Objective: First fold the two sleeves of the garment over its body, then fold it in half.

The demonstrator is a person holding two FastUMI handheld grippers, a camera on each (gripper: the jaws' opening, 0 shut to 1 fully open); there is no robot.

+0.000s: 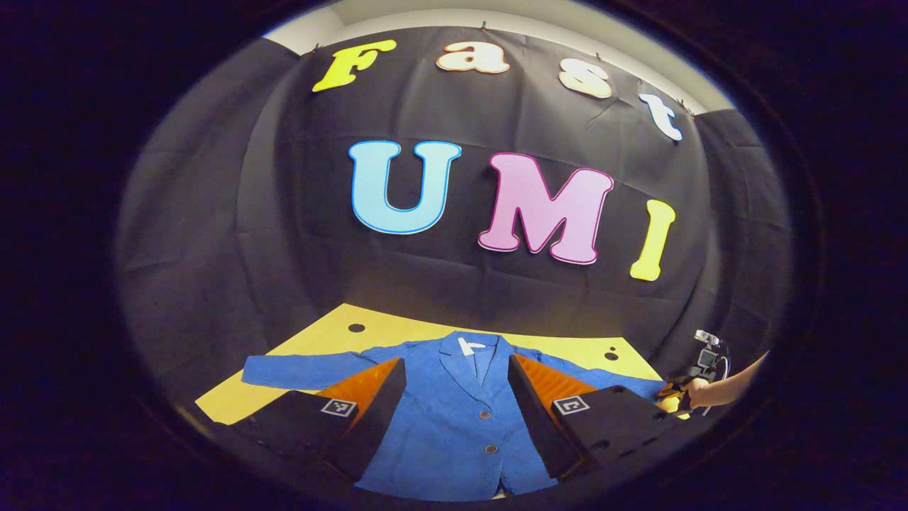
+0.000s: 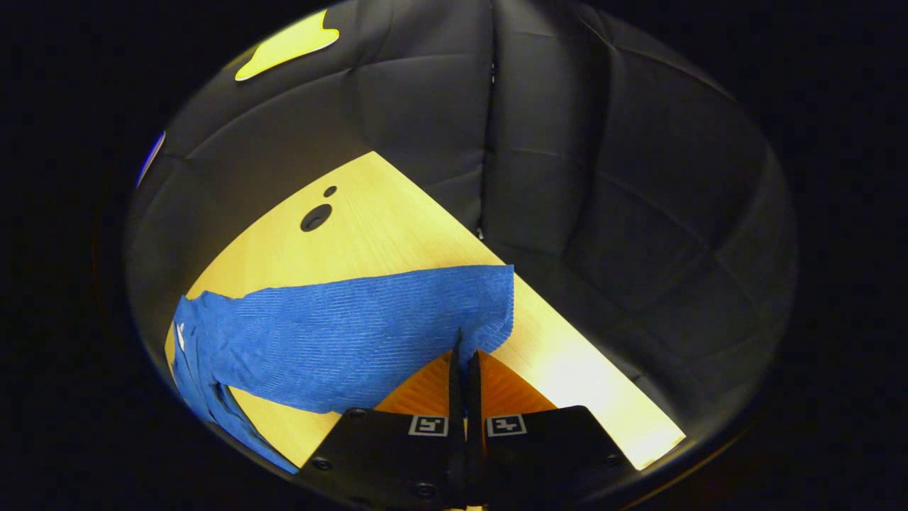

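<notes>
That blue jacket looks like soft, light stuff with a fine ribbed or corduroy kind of texture, so it'll probably drape and sag the moment it's lifted, not hold any shape. Not slippery by the look of it, so a pinch near an edge should hold. Best spot to grab for the sleeve fold is probably right at the cuff end, since lifting from there lets the rest of the sleeve trail along and lay over the body.

Looks-wise: bright blue, notched lapels, a small white tag at the collar, two buttons down the front. It's lying flat, front up, on the yellow bench, sleeves spread out to either side. Neither sleeve is folded over yet, so the job looks barely begun.

In the right gripper view, the right hand-held gripper has its fingers drawn together right at the near edge of the right sleeve, close to the cuff. Looks like it's pinching the fabric edge there, though the actual bite is hard to make out.

The left hand-held gripper has its fingers wide apart, holding nothing, with the jacket's body lying straight ahead between and beyond them. The left sleeve runs off past its left finger. Far off to its right, a hand holds the other gripper at the bench edge.

Bench has a couple of dark holes near the back, with black cloth wall behind.
</notes>
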